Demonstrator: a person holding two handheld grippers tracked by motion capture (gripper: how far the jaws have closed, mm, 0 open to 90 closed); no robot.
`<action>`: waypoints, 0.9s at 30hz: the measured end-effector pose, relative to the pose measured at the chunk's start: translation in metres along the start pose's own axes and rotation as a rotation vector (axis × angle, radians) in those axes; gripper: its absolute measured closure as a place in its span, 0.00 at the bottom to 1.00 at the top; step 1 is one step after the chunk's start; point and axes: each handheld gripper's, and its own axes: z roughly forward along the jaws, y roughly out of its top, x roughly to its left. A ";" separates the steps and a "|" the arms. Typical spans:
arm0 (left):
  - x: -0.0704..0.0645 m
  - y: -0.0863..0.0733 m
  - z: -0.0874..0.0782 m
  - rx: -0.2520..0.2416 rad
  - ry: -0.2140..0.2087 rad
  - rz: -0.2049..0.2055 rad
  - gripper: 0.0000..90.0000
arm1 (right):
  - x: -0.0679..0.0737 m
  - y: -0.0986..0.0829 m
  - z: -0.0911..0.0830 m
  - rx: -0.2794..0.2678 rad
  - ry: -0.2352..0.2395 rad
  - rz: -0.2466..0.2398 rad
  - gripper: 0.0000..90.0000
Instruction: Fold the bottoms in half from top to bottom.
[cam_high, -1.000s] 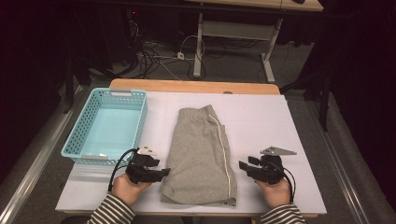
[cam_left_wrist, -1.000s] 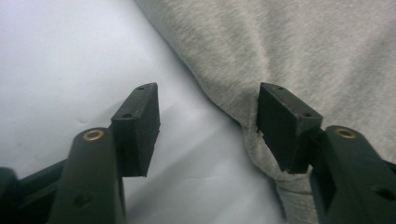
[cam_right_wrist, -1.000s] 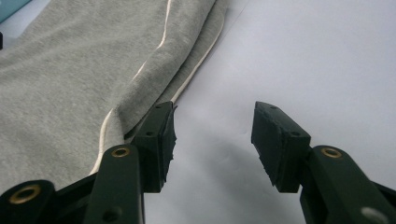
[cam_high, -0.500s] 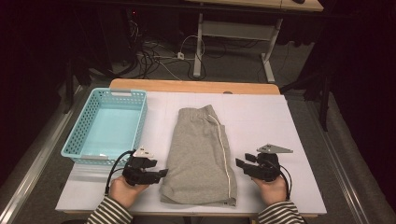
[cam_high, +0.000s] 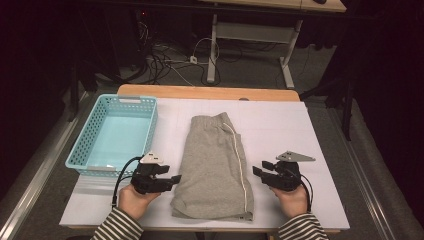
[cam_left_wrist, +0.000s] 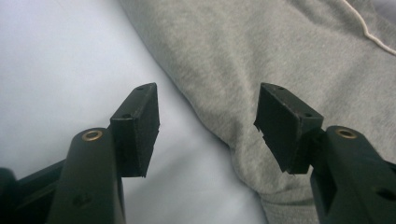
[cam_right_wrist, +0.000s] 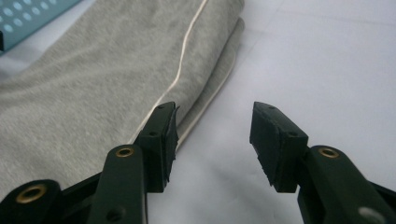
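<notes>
Grey shorts (cam_high: 215, 165) with a white side stripe lie folded lengthwise in the middle of the white table (cam_high: 280, 125). My left gripper (cam_high: 172, 180) sits open at the shorts' near left edge; in the left gripper view the grey fabric (cam_left_wrist: 280, 56) reaches in between the jaws (cam_left_wrist: 208, 126). My right gripper (cam_high: 260, 170) is open just right of the shorts' striped edge. In the right gripper view the folded edge with the stripe (cam_right_wrist: 187, 51) runs by its left jaw, and bare table lies between the jaws (cam_right_wrist: 215, 140).
A light blue plastic basket (cam_high: 82, 150) stands at the table's left side, with nothing in it. A wooden board edge (cam_high: 210, 92) runs along the table's far side. Cables and desk legs lie on the floor beyond.
Both grippers have crept inward toward the shorts. The shorts and basket have not moved.
</notes>
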 end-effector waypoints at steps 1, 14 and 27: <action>0.000 0.002 0.000 0.002 0.000 0.000 0.42 | 0.000 0.001 -0.001 -0.008 -0.003 -0.002 0.58; 0.002 0.020 -0.002 -0.039 0.021 -0.022 0.42 | -0.005 0.021 0.006 0.010 0.005 -0.053 0.62; -0.002 0.033 0.004 -0.016 0.061 -0.013 0.44 | -0.009 0.042 0.020 0.077 0.049 -0.057 0.62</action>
